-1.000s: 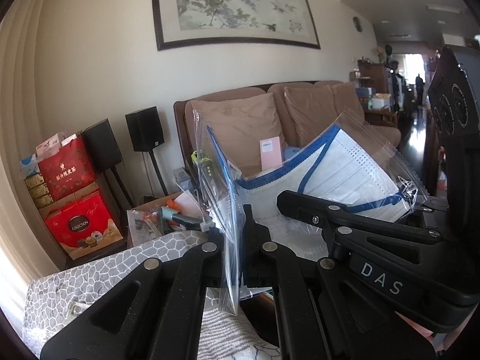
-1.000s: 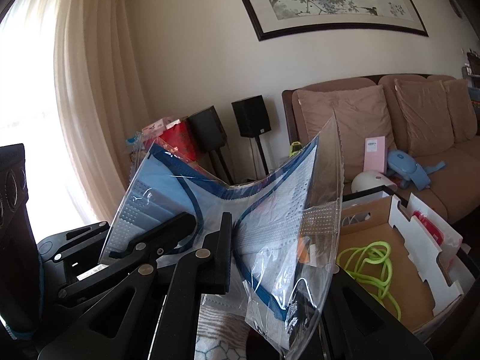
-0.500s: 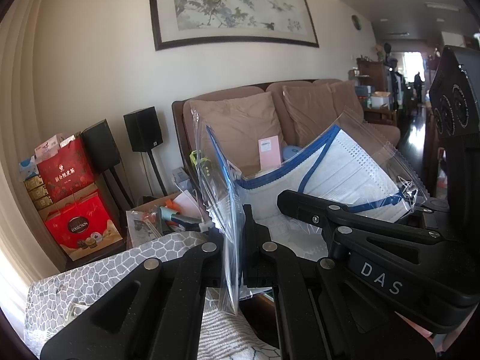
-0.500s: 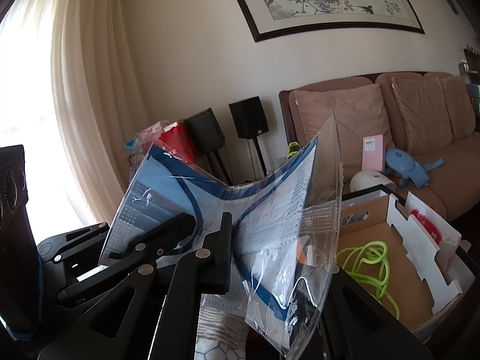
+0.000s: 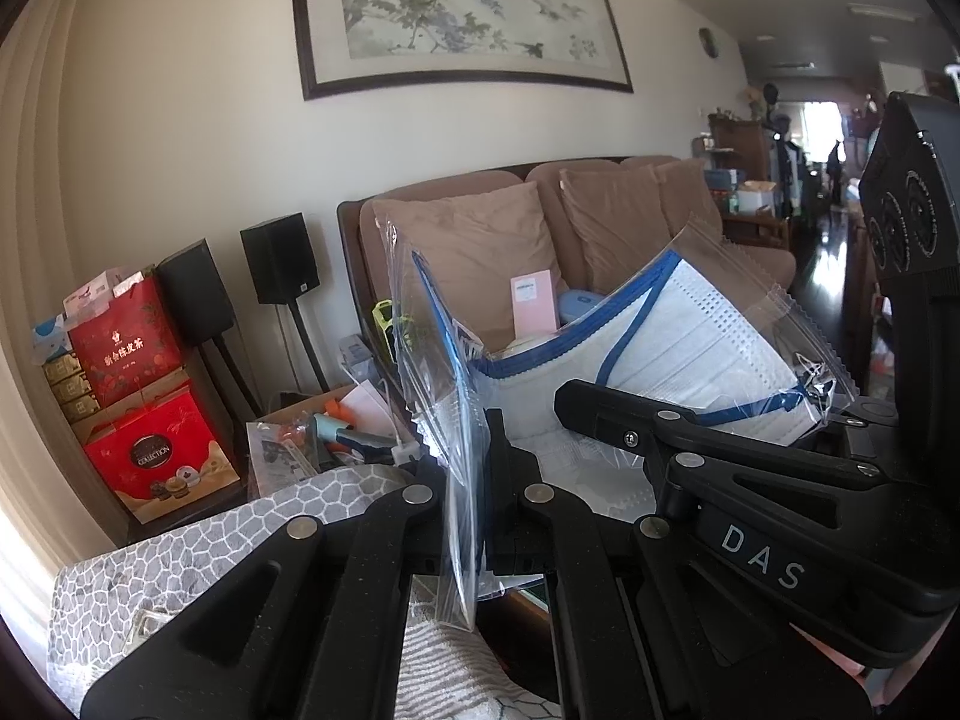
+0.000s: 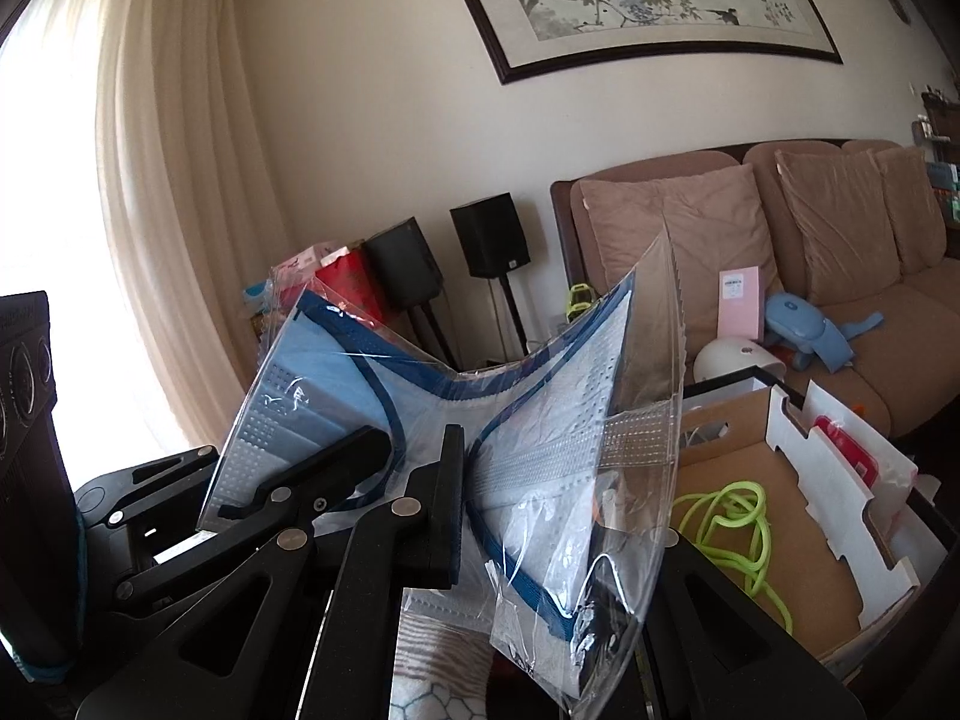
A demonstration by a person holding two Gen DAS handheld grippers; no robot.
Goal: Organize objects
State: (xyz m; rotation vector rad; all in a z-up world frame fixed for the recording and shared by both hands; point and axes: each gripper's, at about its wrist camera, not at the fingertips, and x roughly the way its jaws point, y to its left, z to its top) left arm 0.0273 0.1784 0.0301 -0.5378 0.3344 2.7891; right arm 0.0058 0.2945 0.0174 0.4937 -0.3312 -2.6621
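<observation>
A clear plastic bag (image 5: 708,348) with a white, blue-edged face mask inside hangs in the air between both grippers. My left gripper (image 5: 468,480) is shut on the bag's left edge, which stands upright between its fingers. In the left wrist view my right gripper (image 5: 576,399) comes in from the right and clamps the bag's lower middle. In the right wrist view the bag (image 6: 540,420) bends in a V; my right gripper (image 6: 474,474) is shut on its fold, with the right finger hidden behind the plastic. My left gripper (image 6: 366,450) holds the bag's far left end.
A cardboard box (image 6: 798,546) with a green cord (image 6: 738,516) sits low on the right. A grey patterned cloth (image 5: 180,552) lies below the grippers. Behind it are a box of tools (image 5: 336,426), red gift bags (image 5: 138,396), speakers (image 5: 282,264) and a brown sofa (image 5: 600,222).
</observation>
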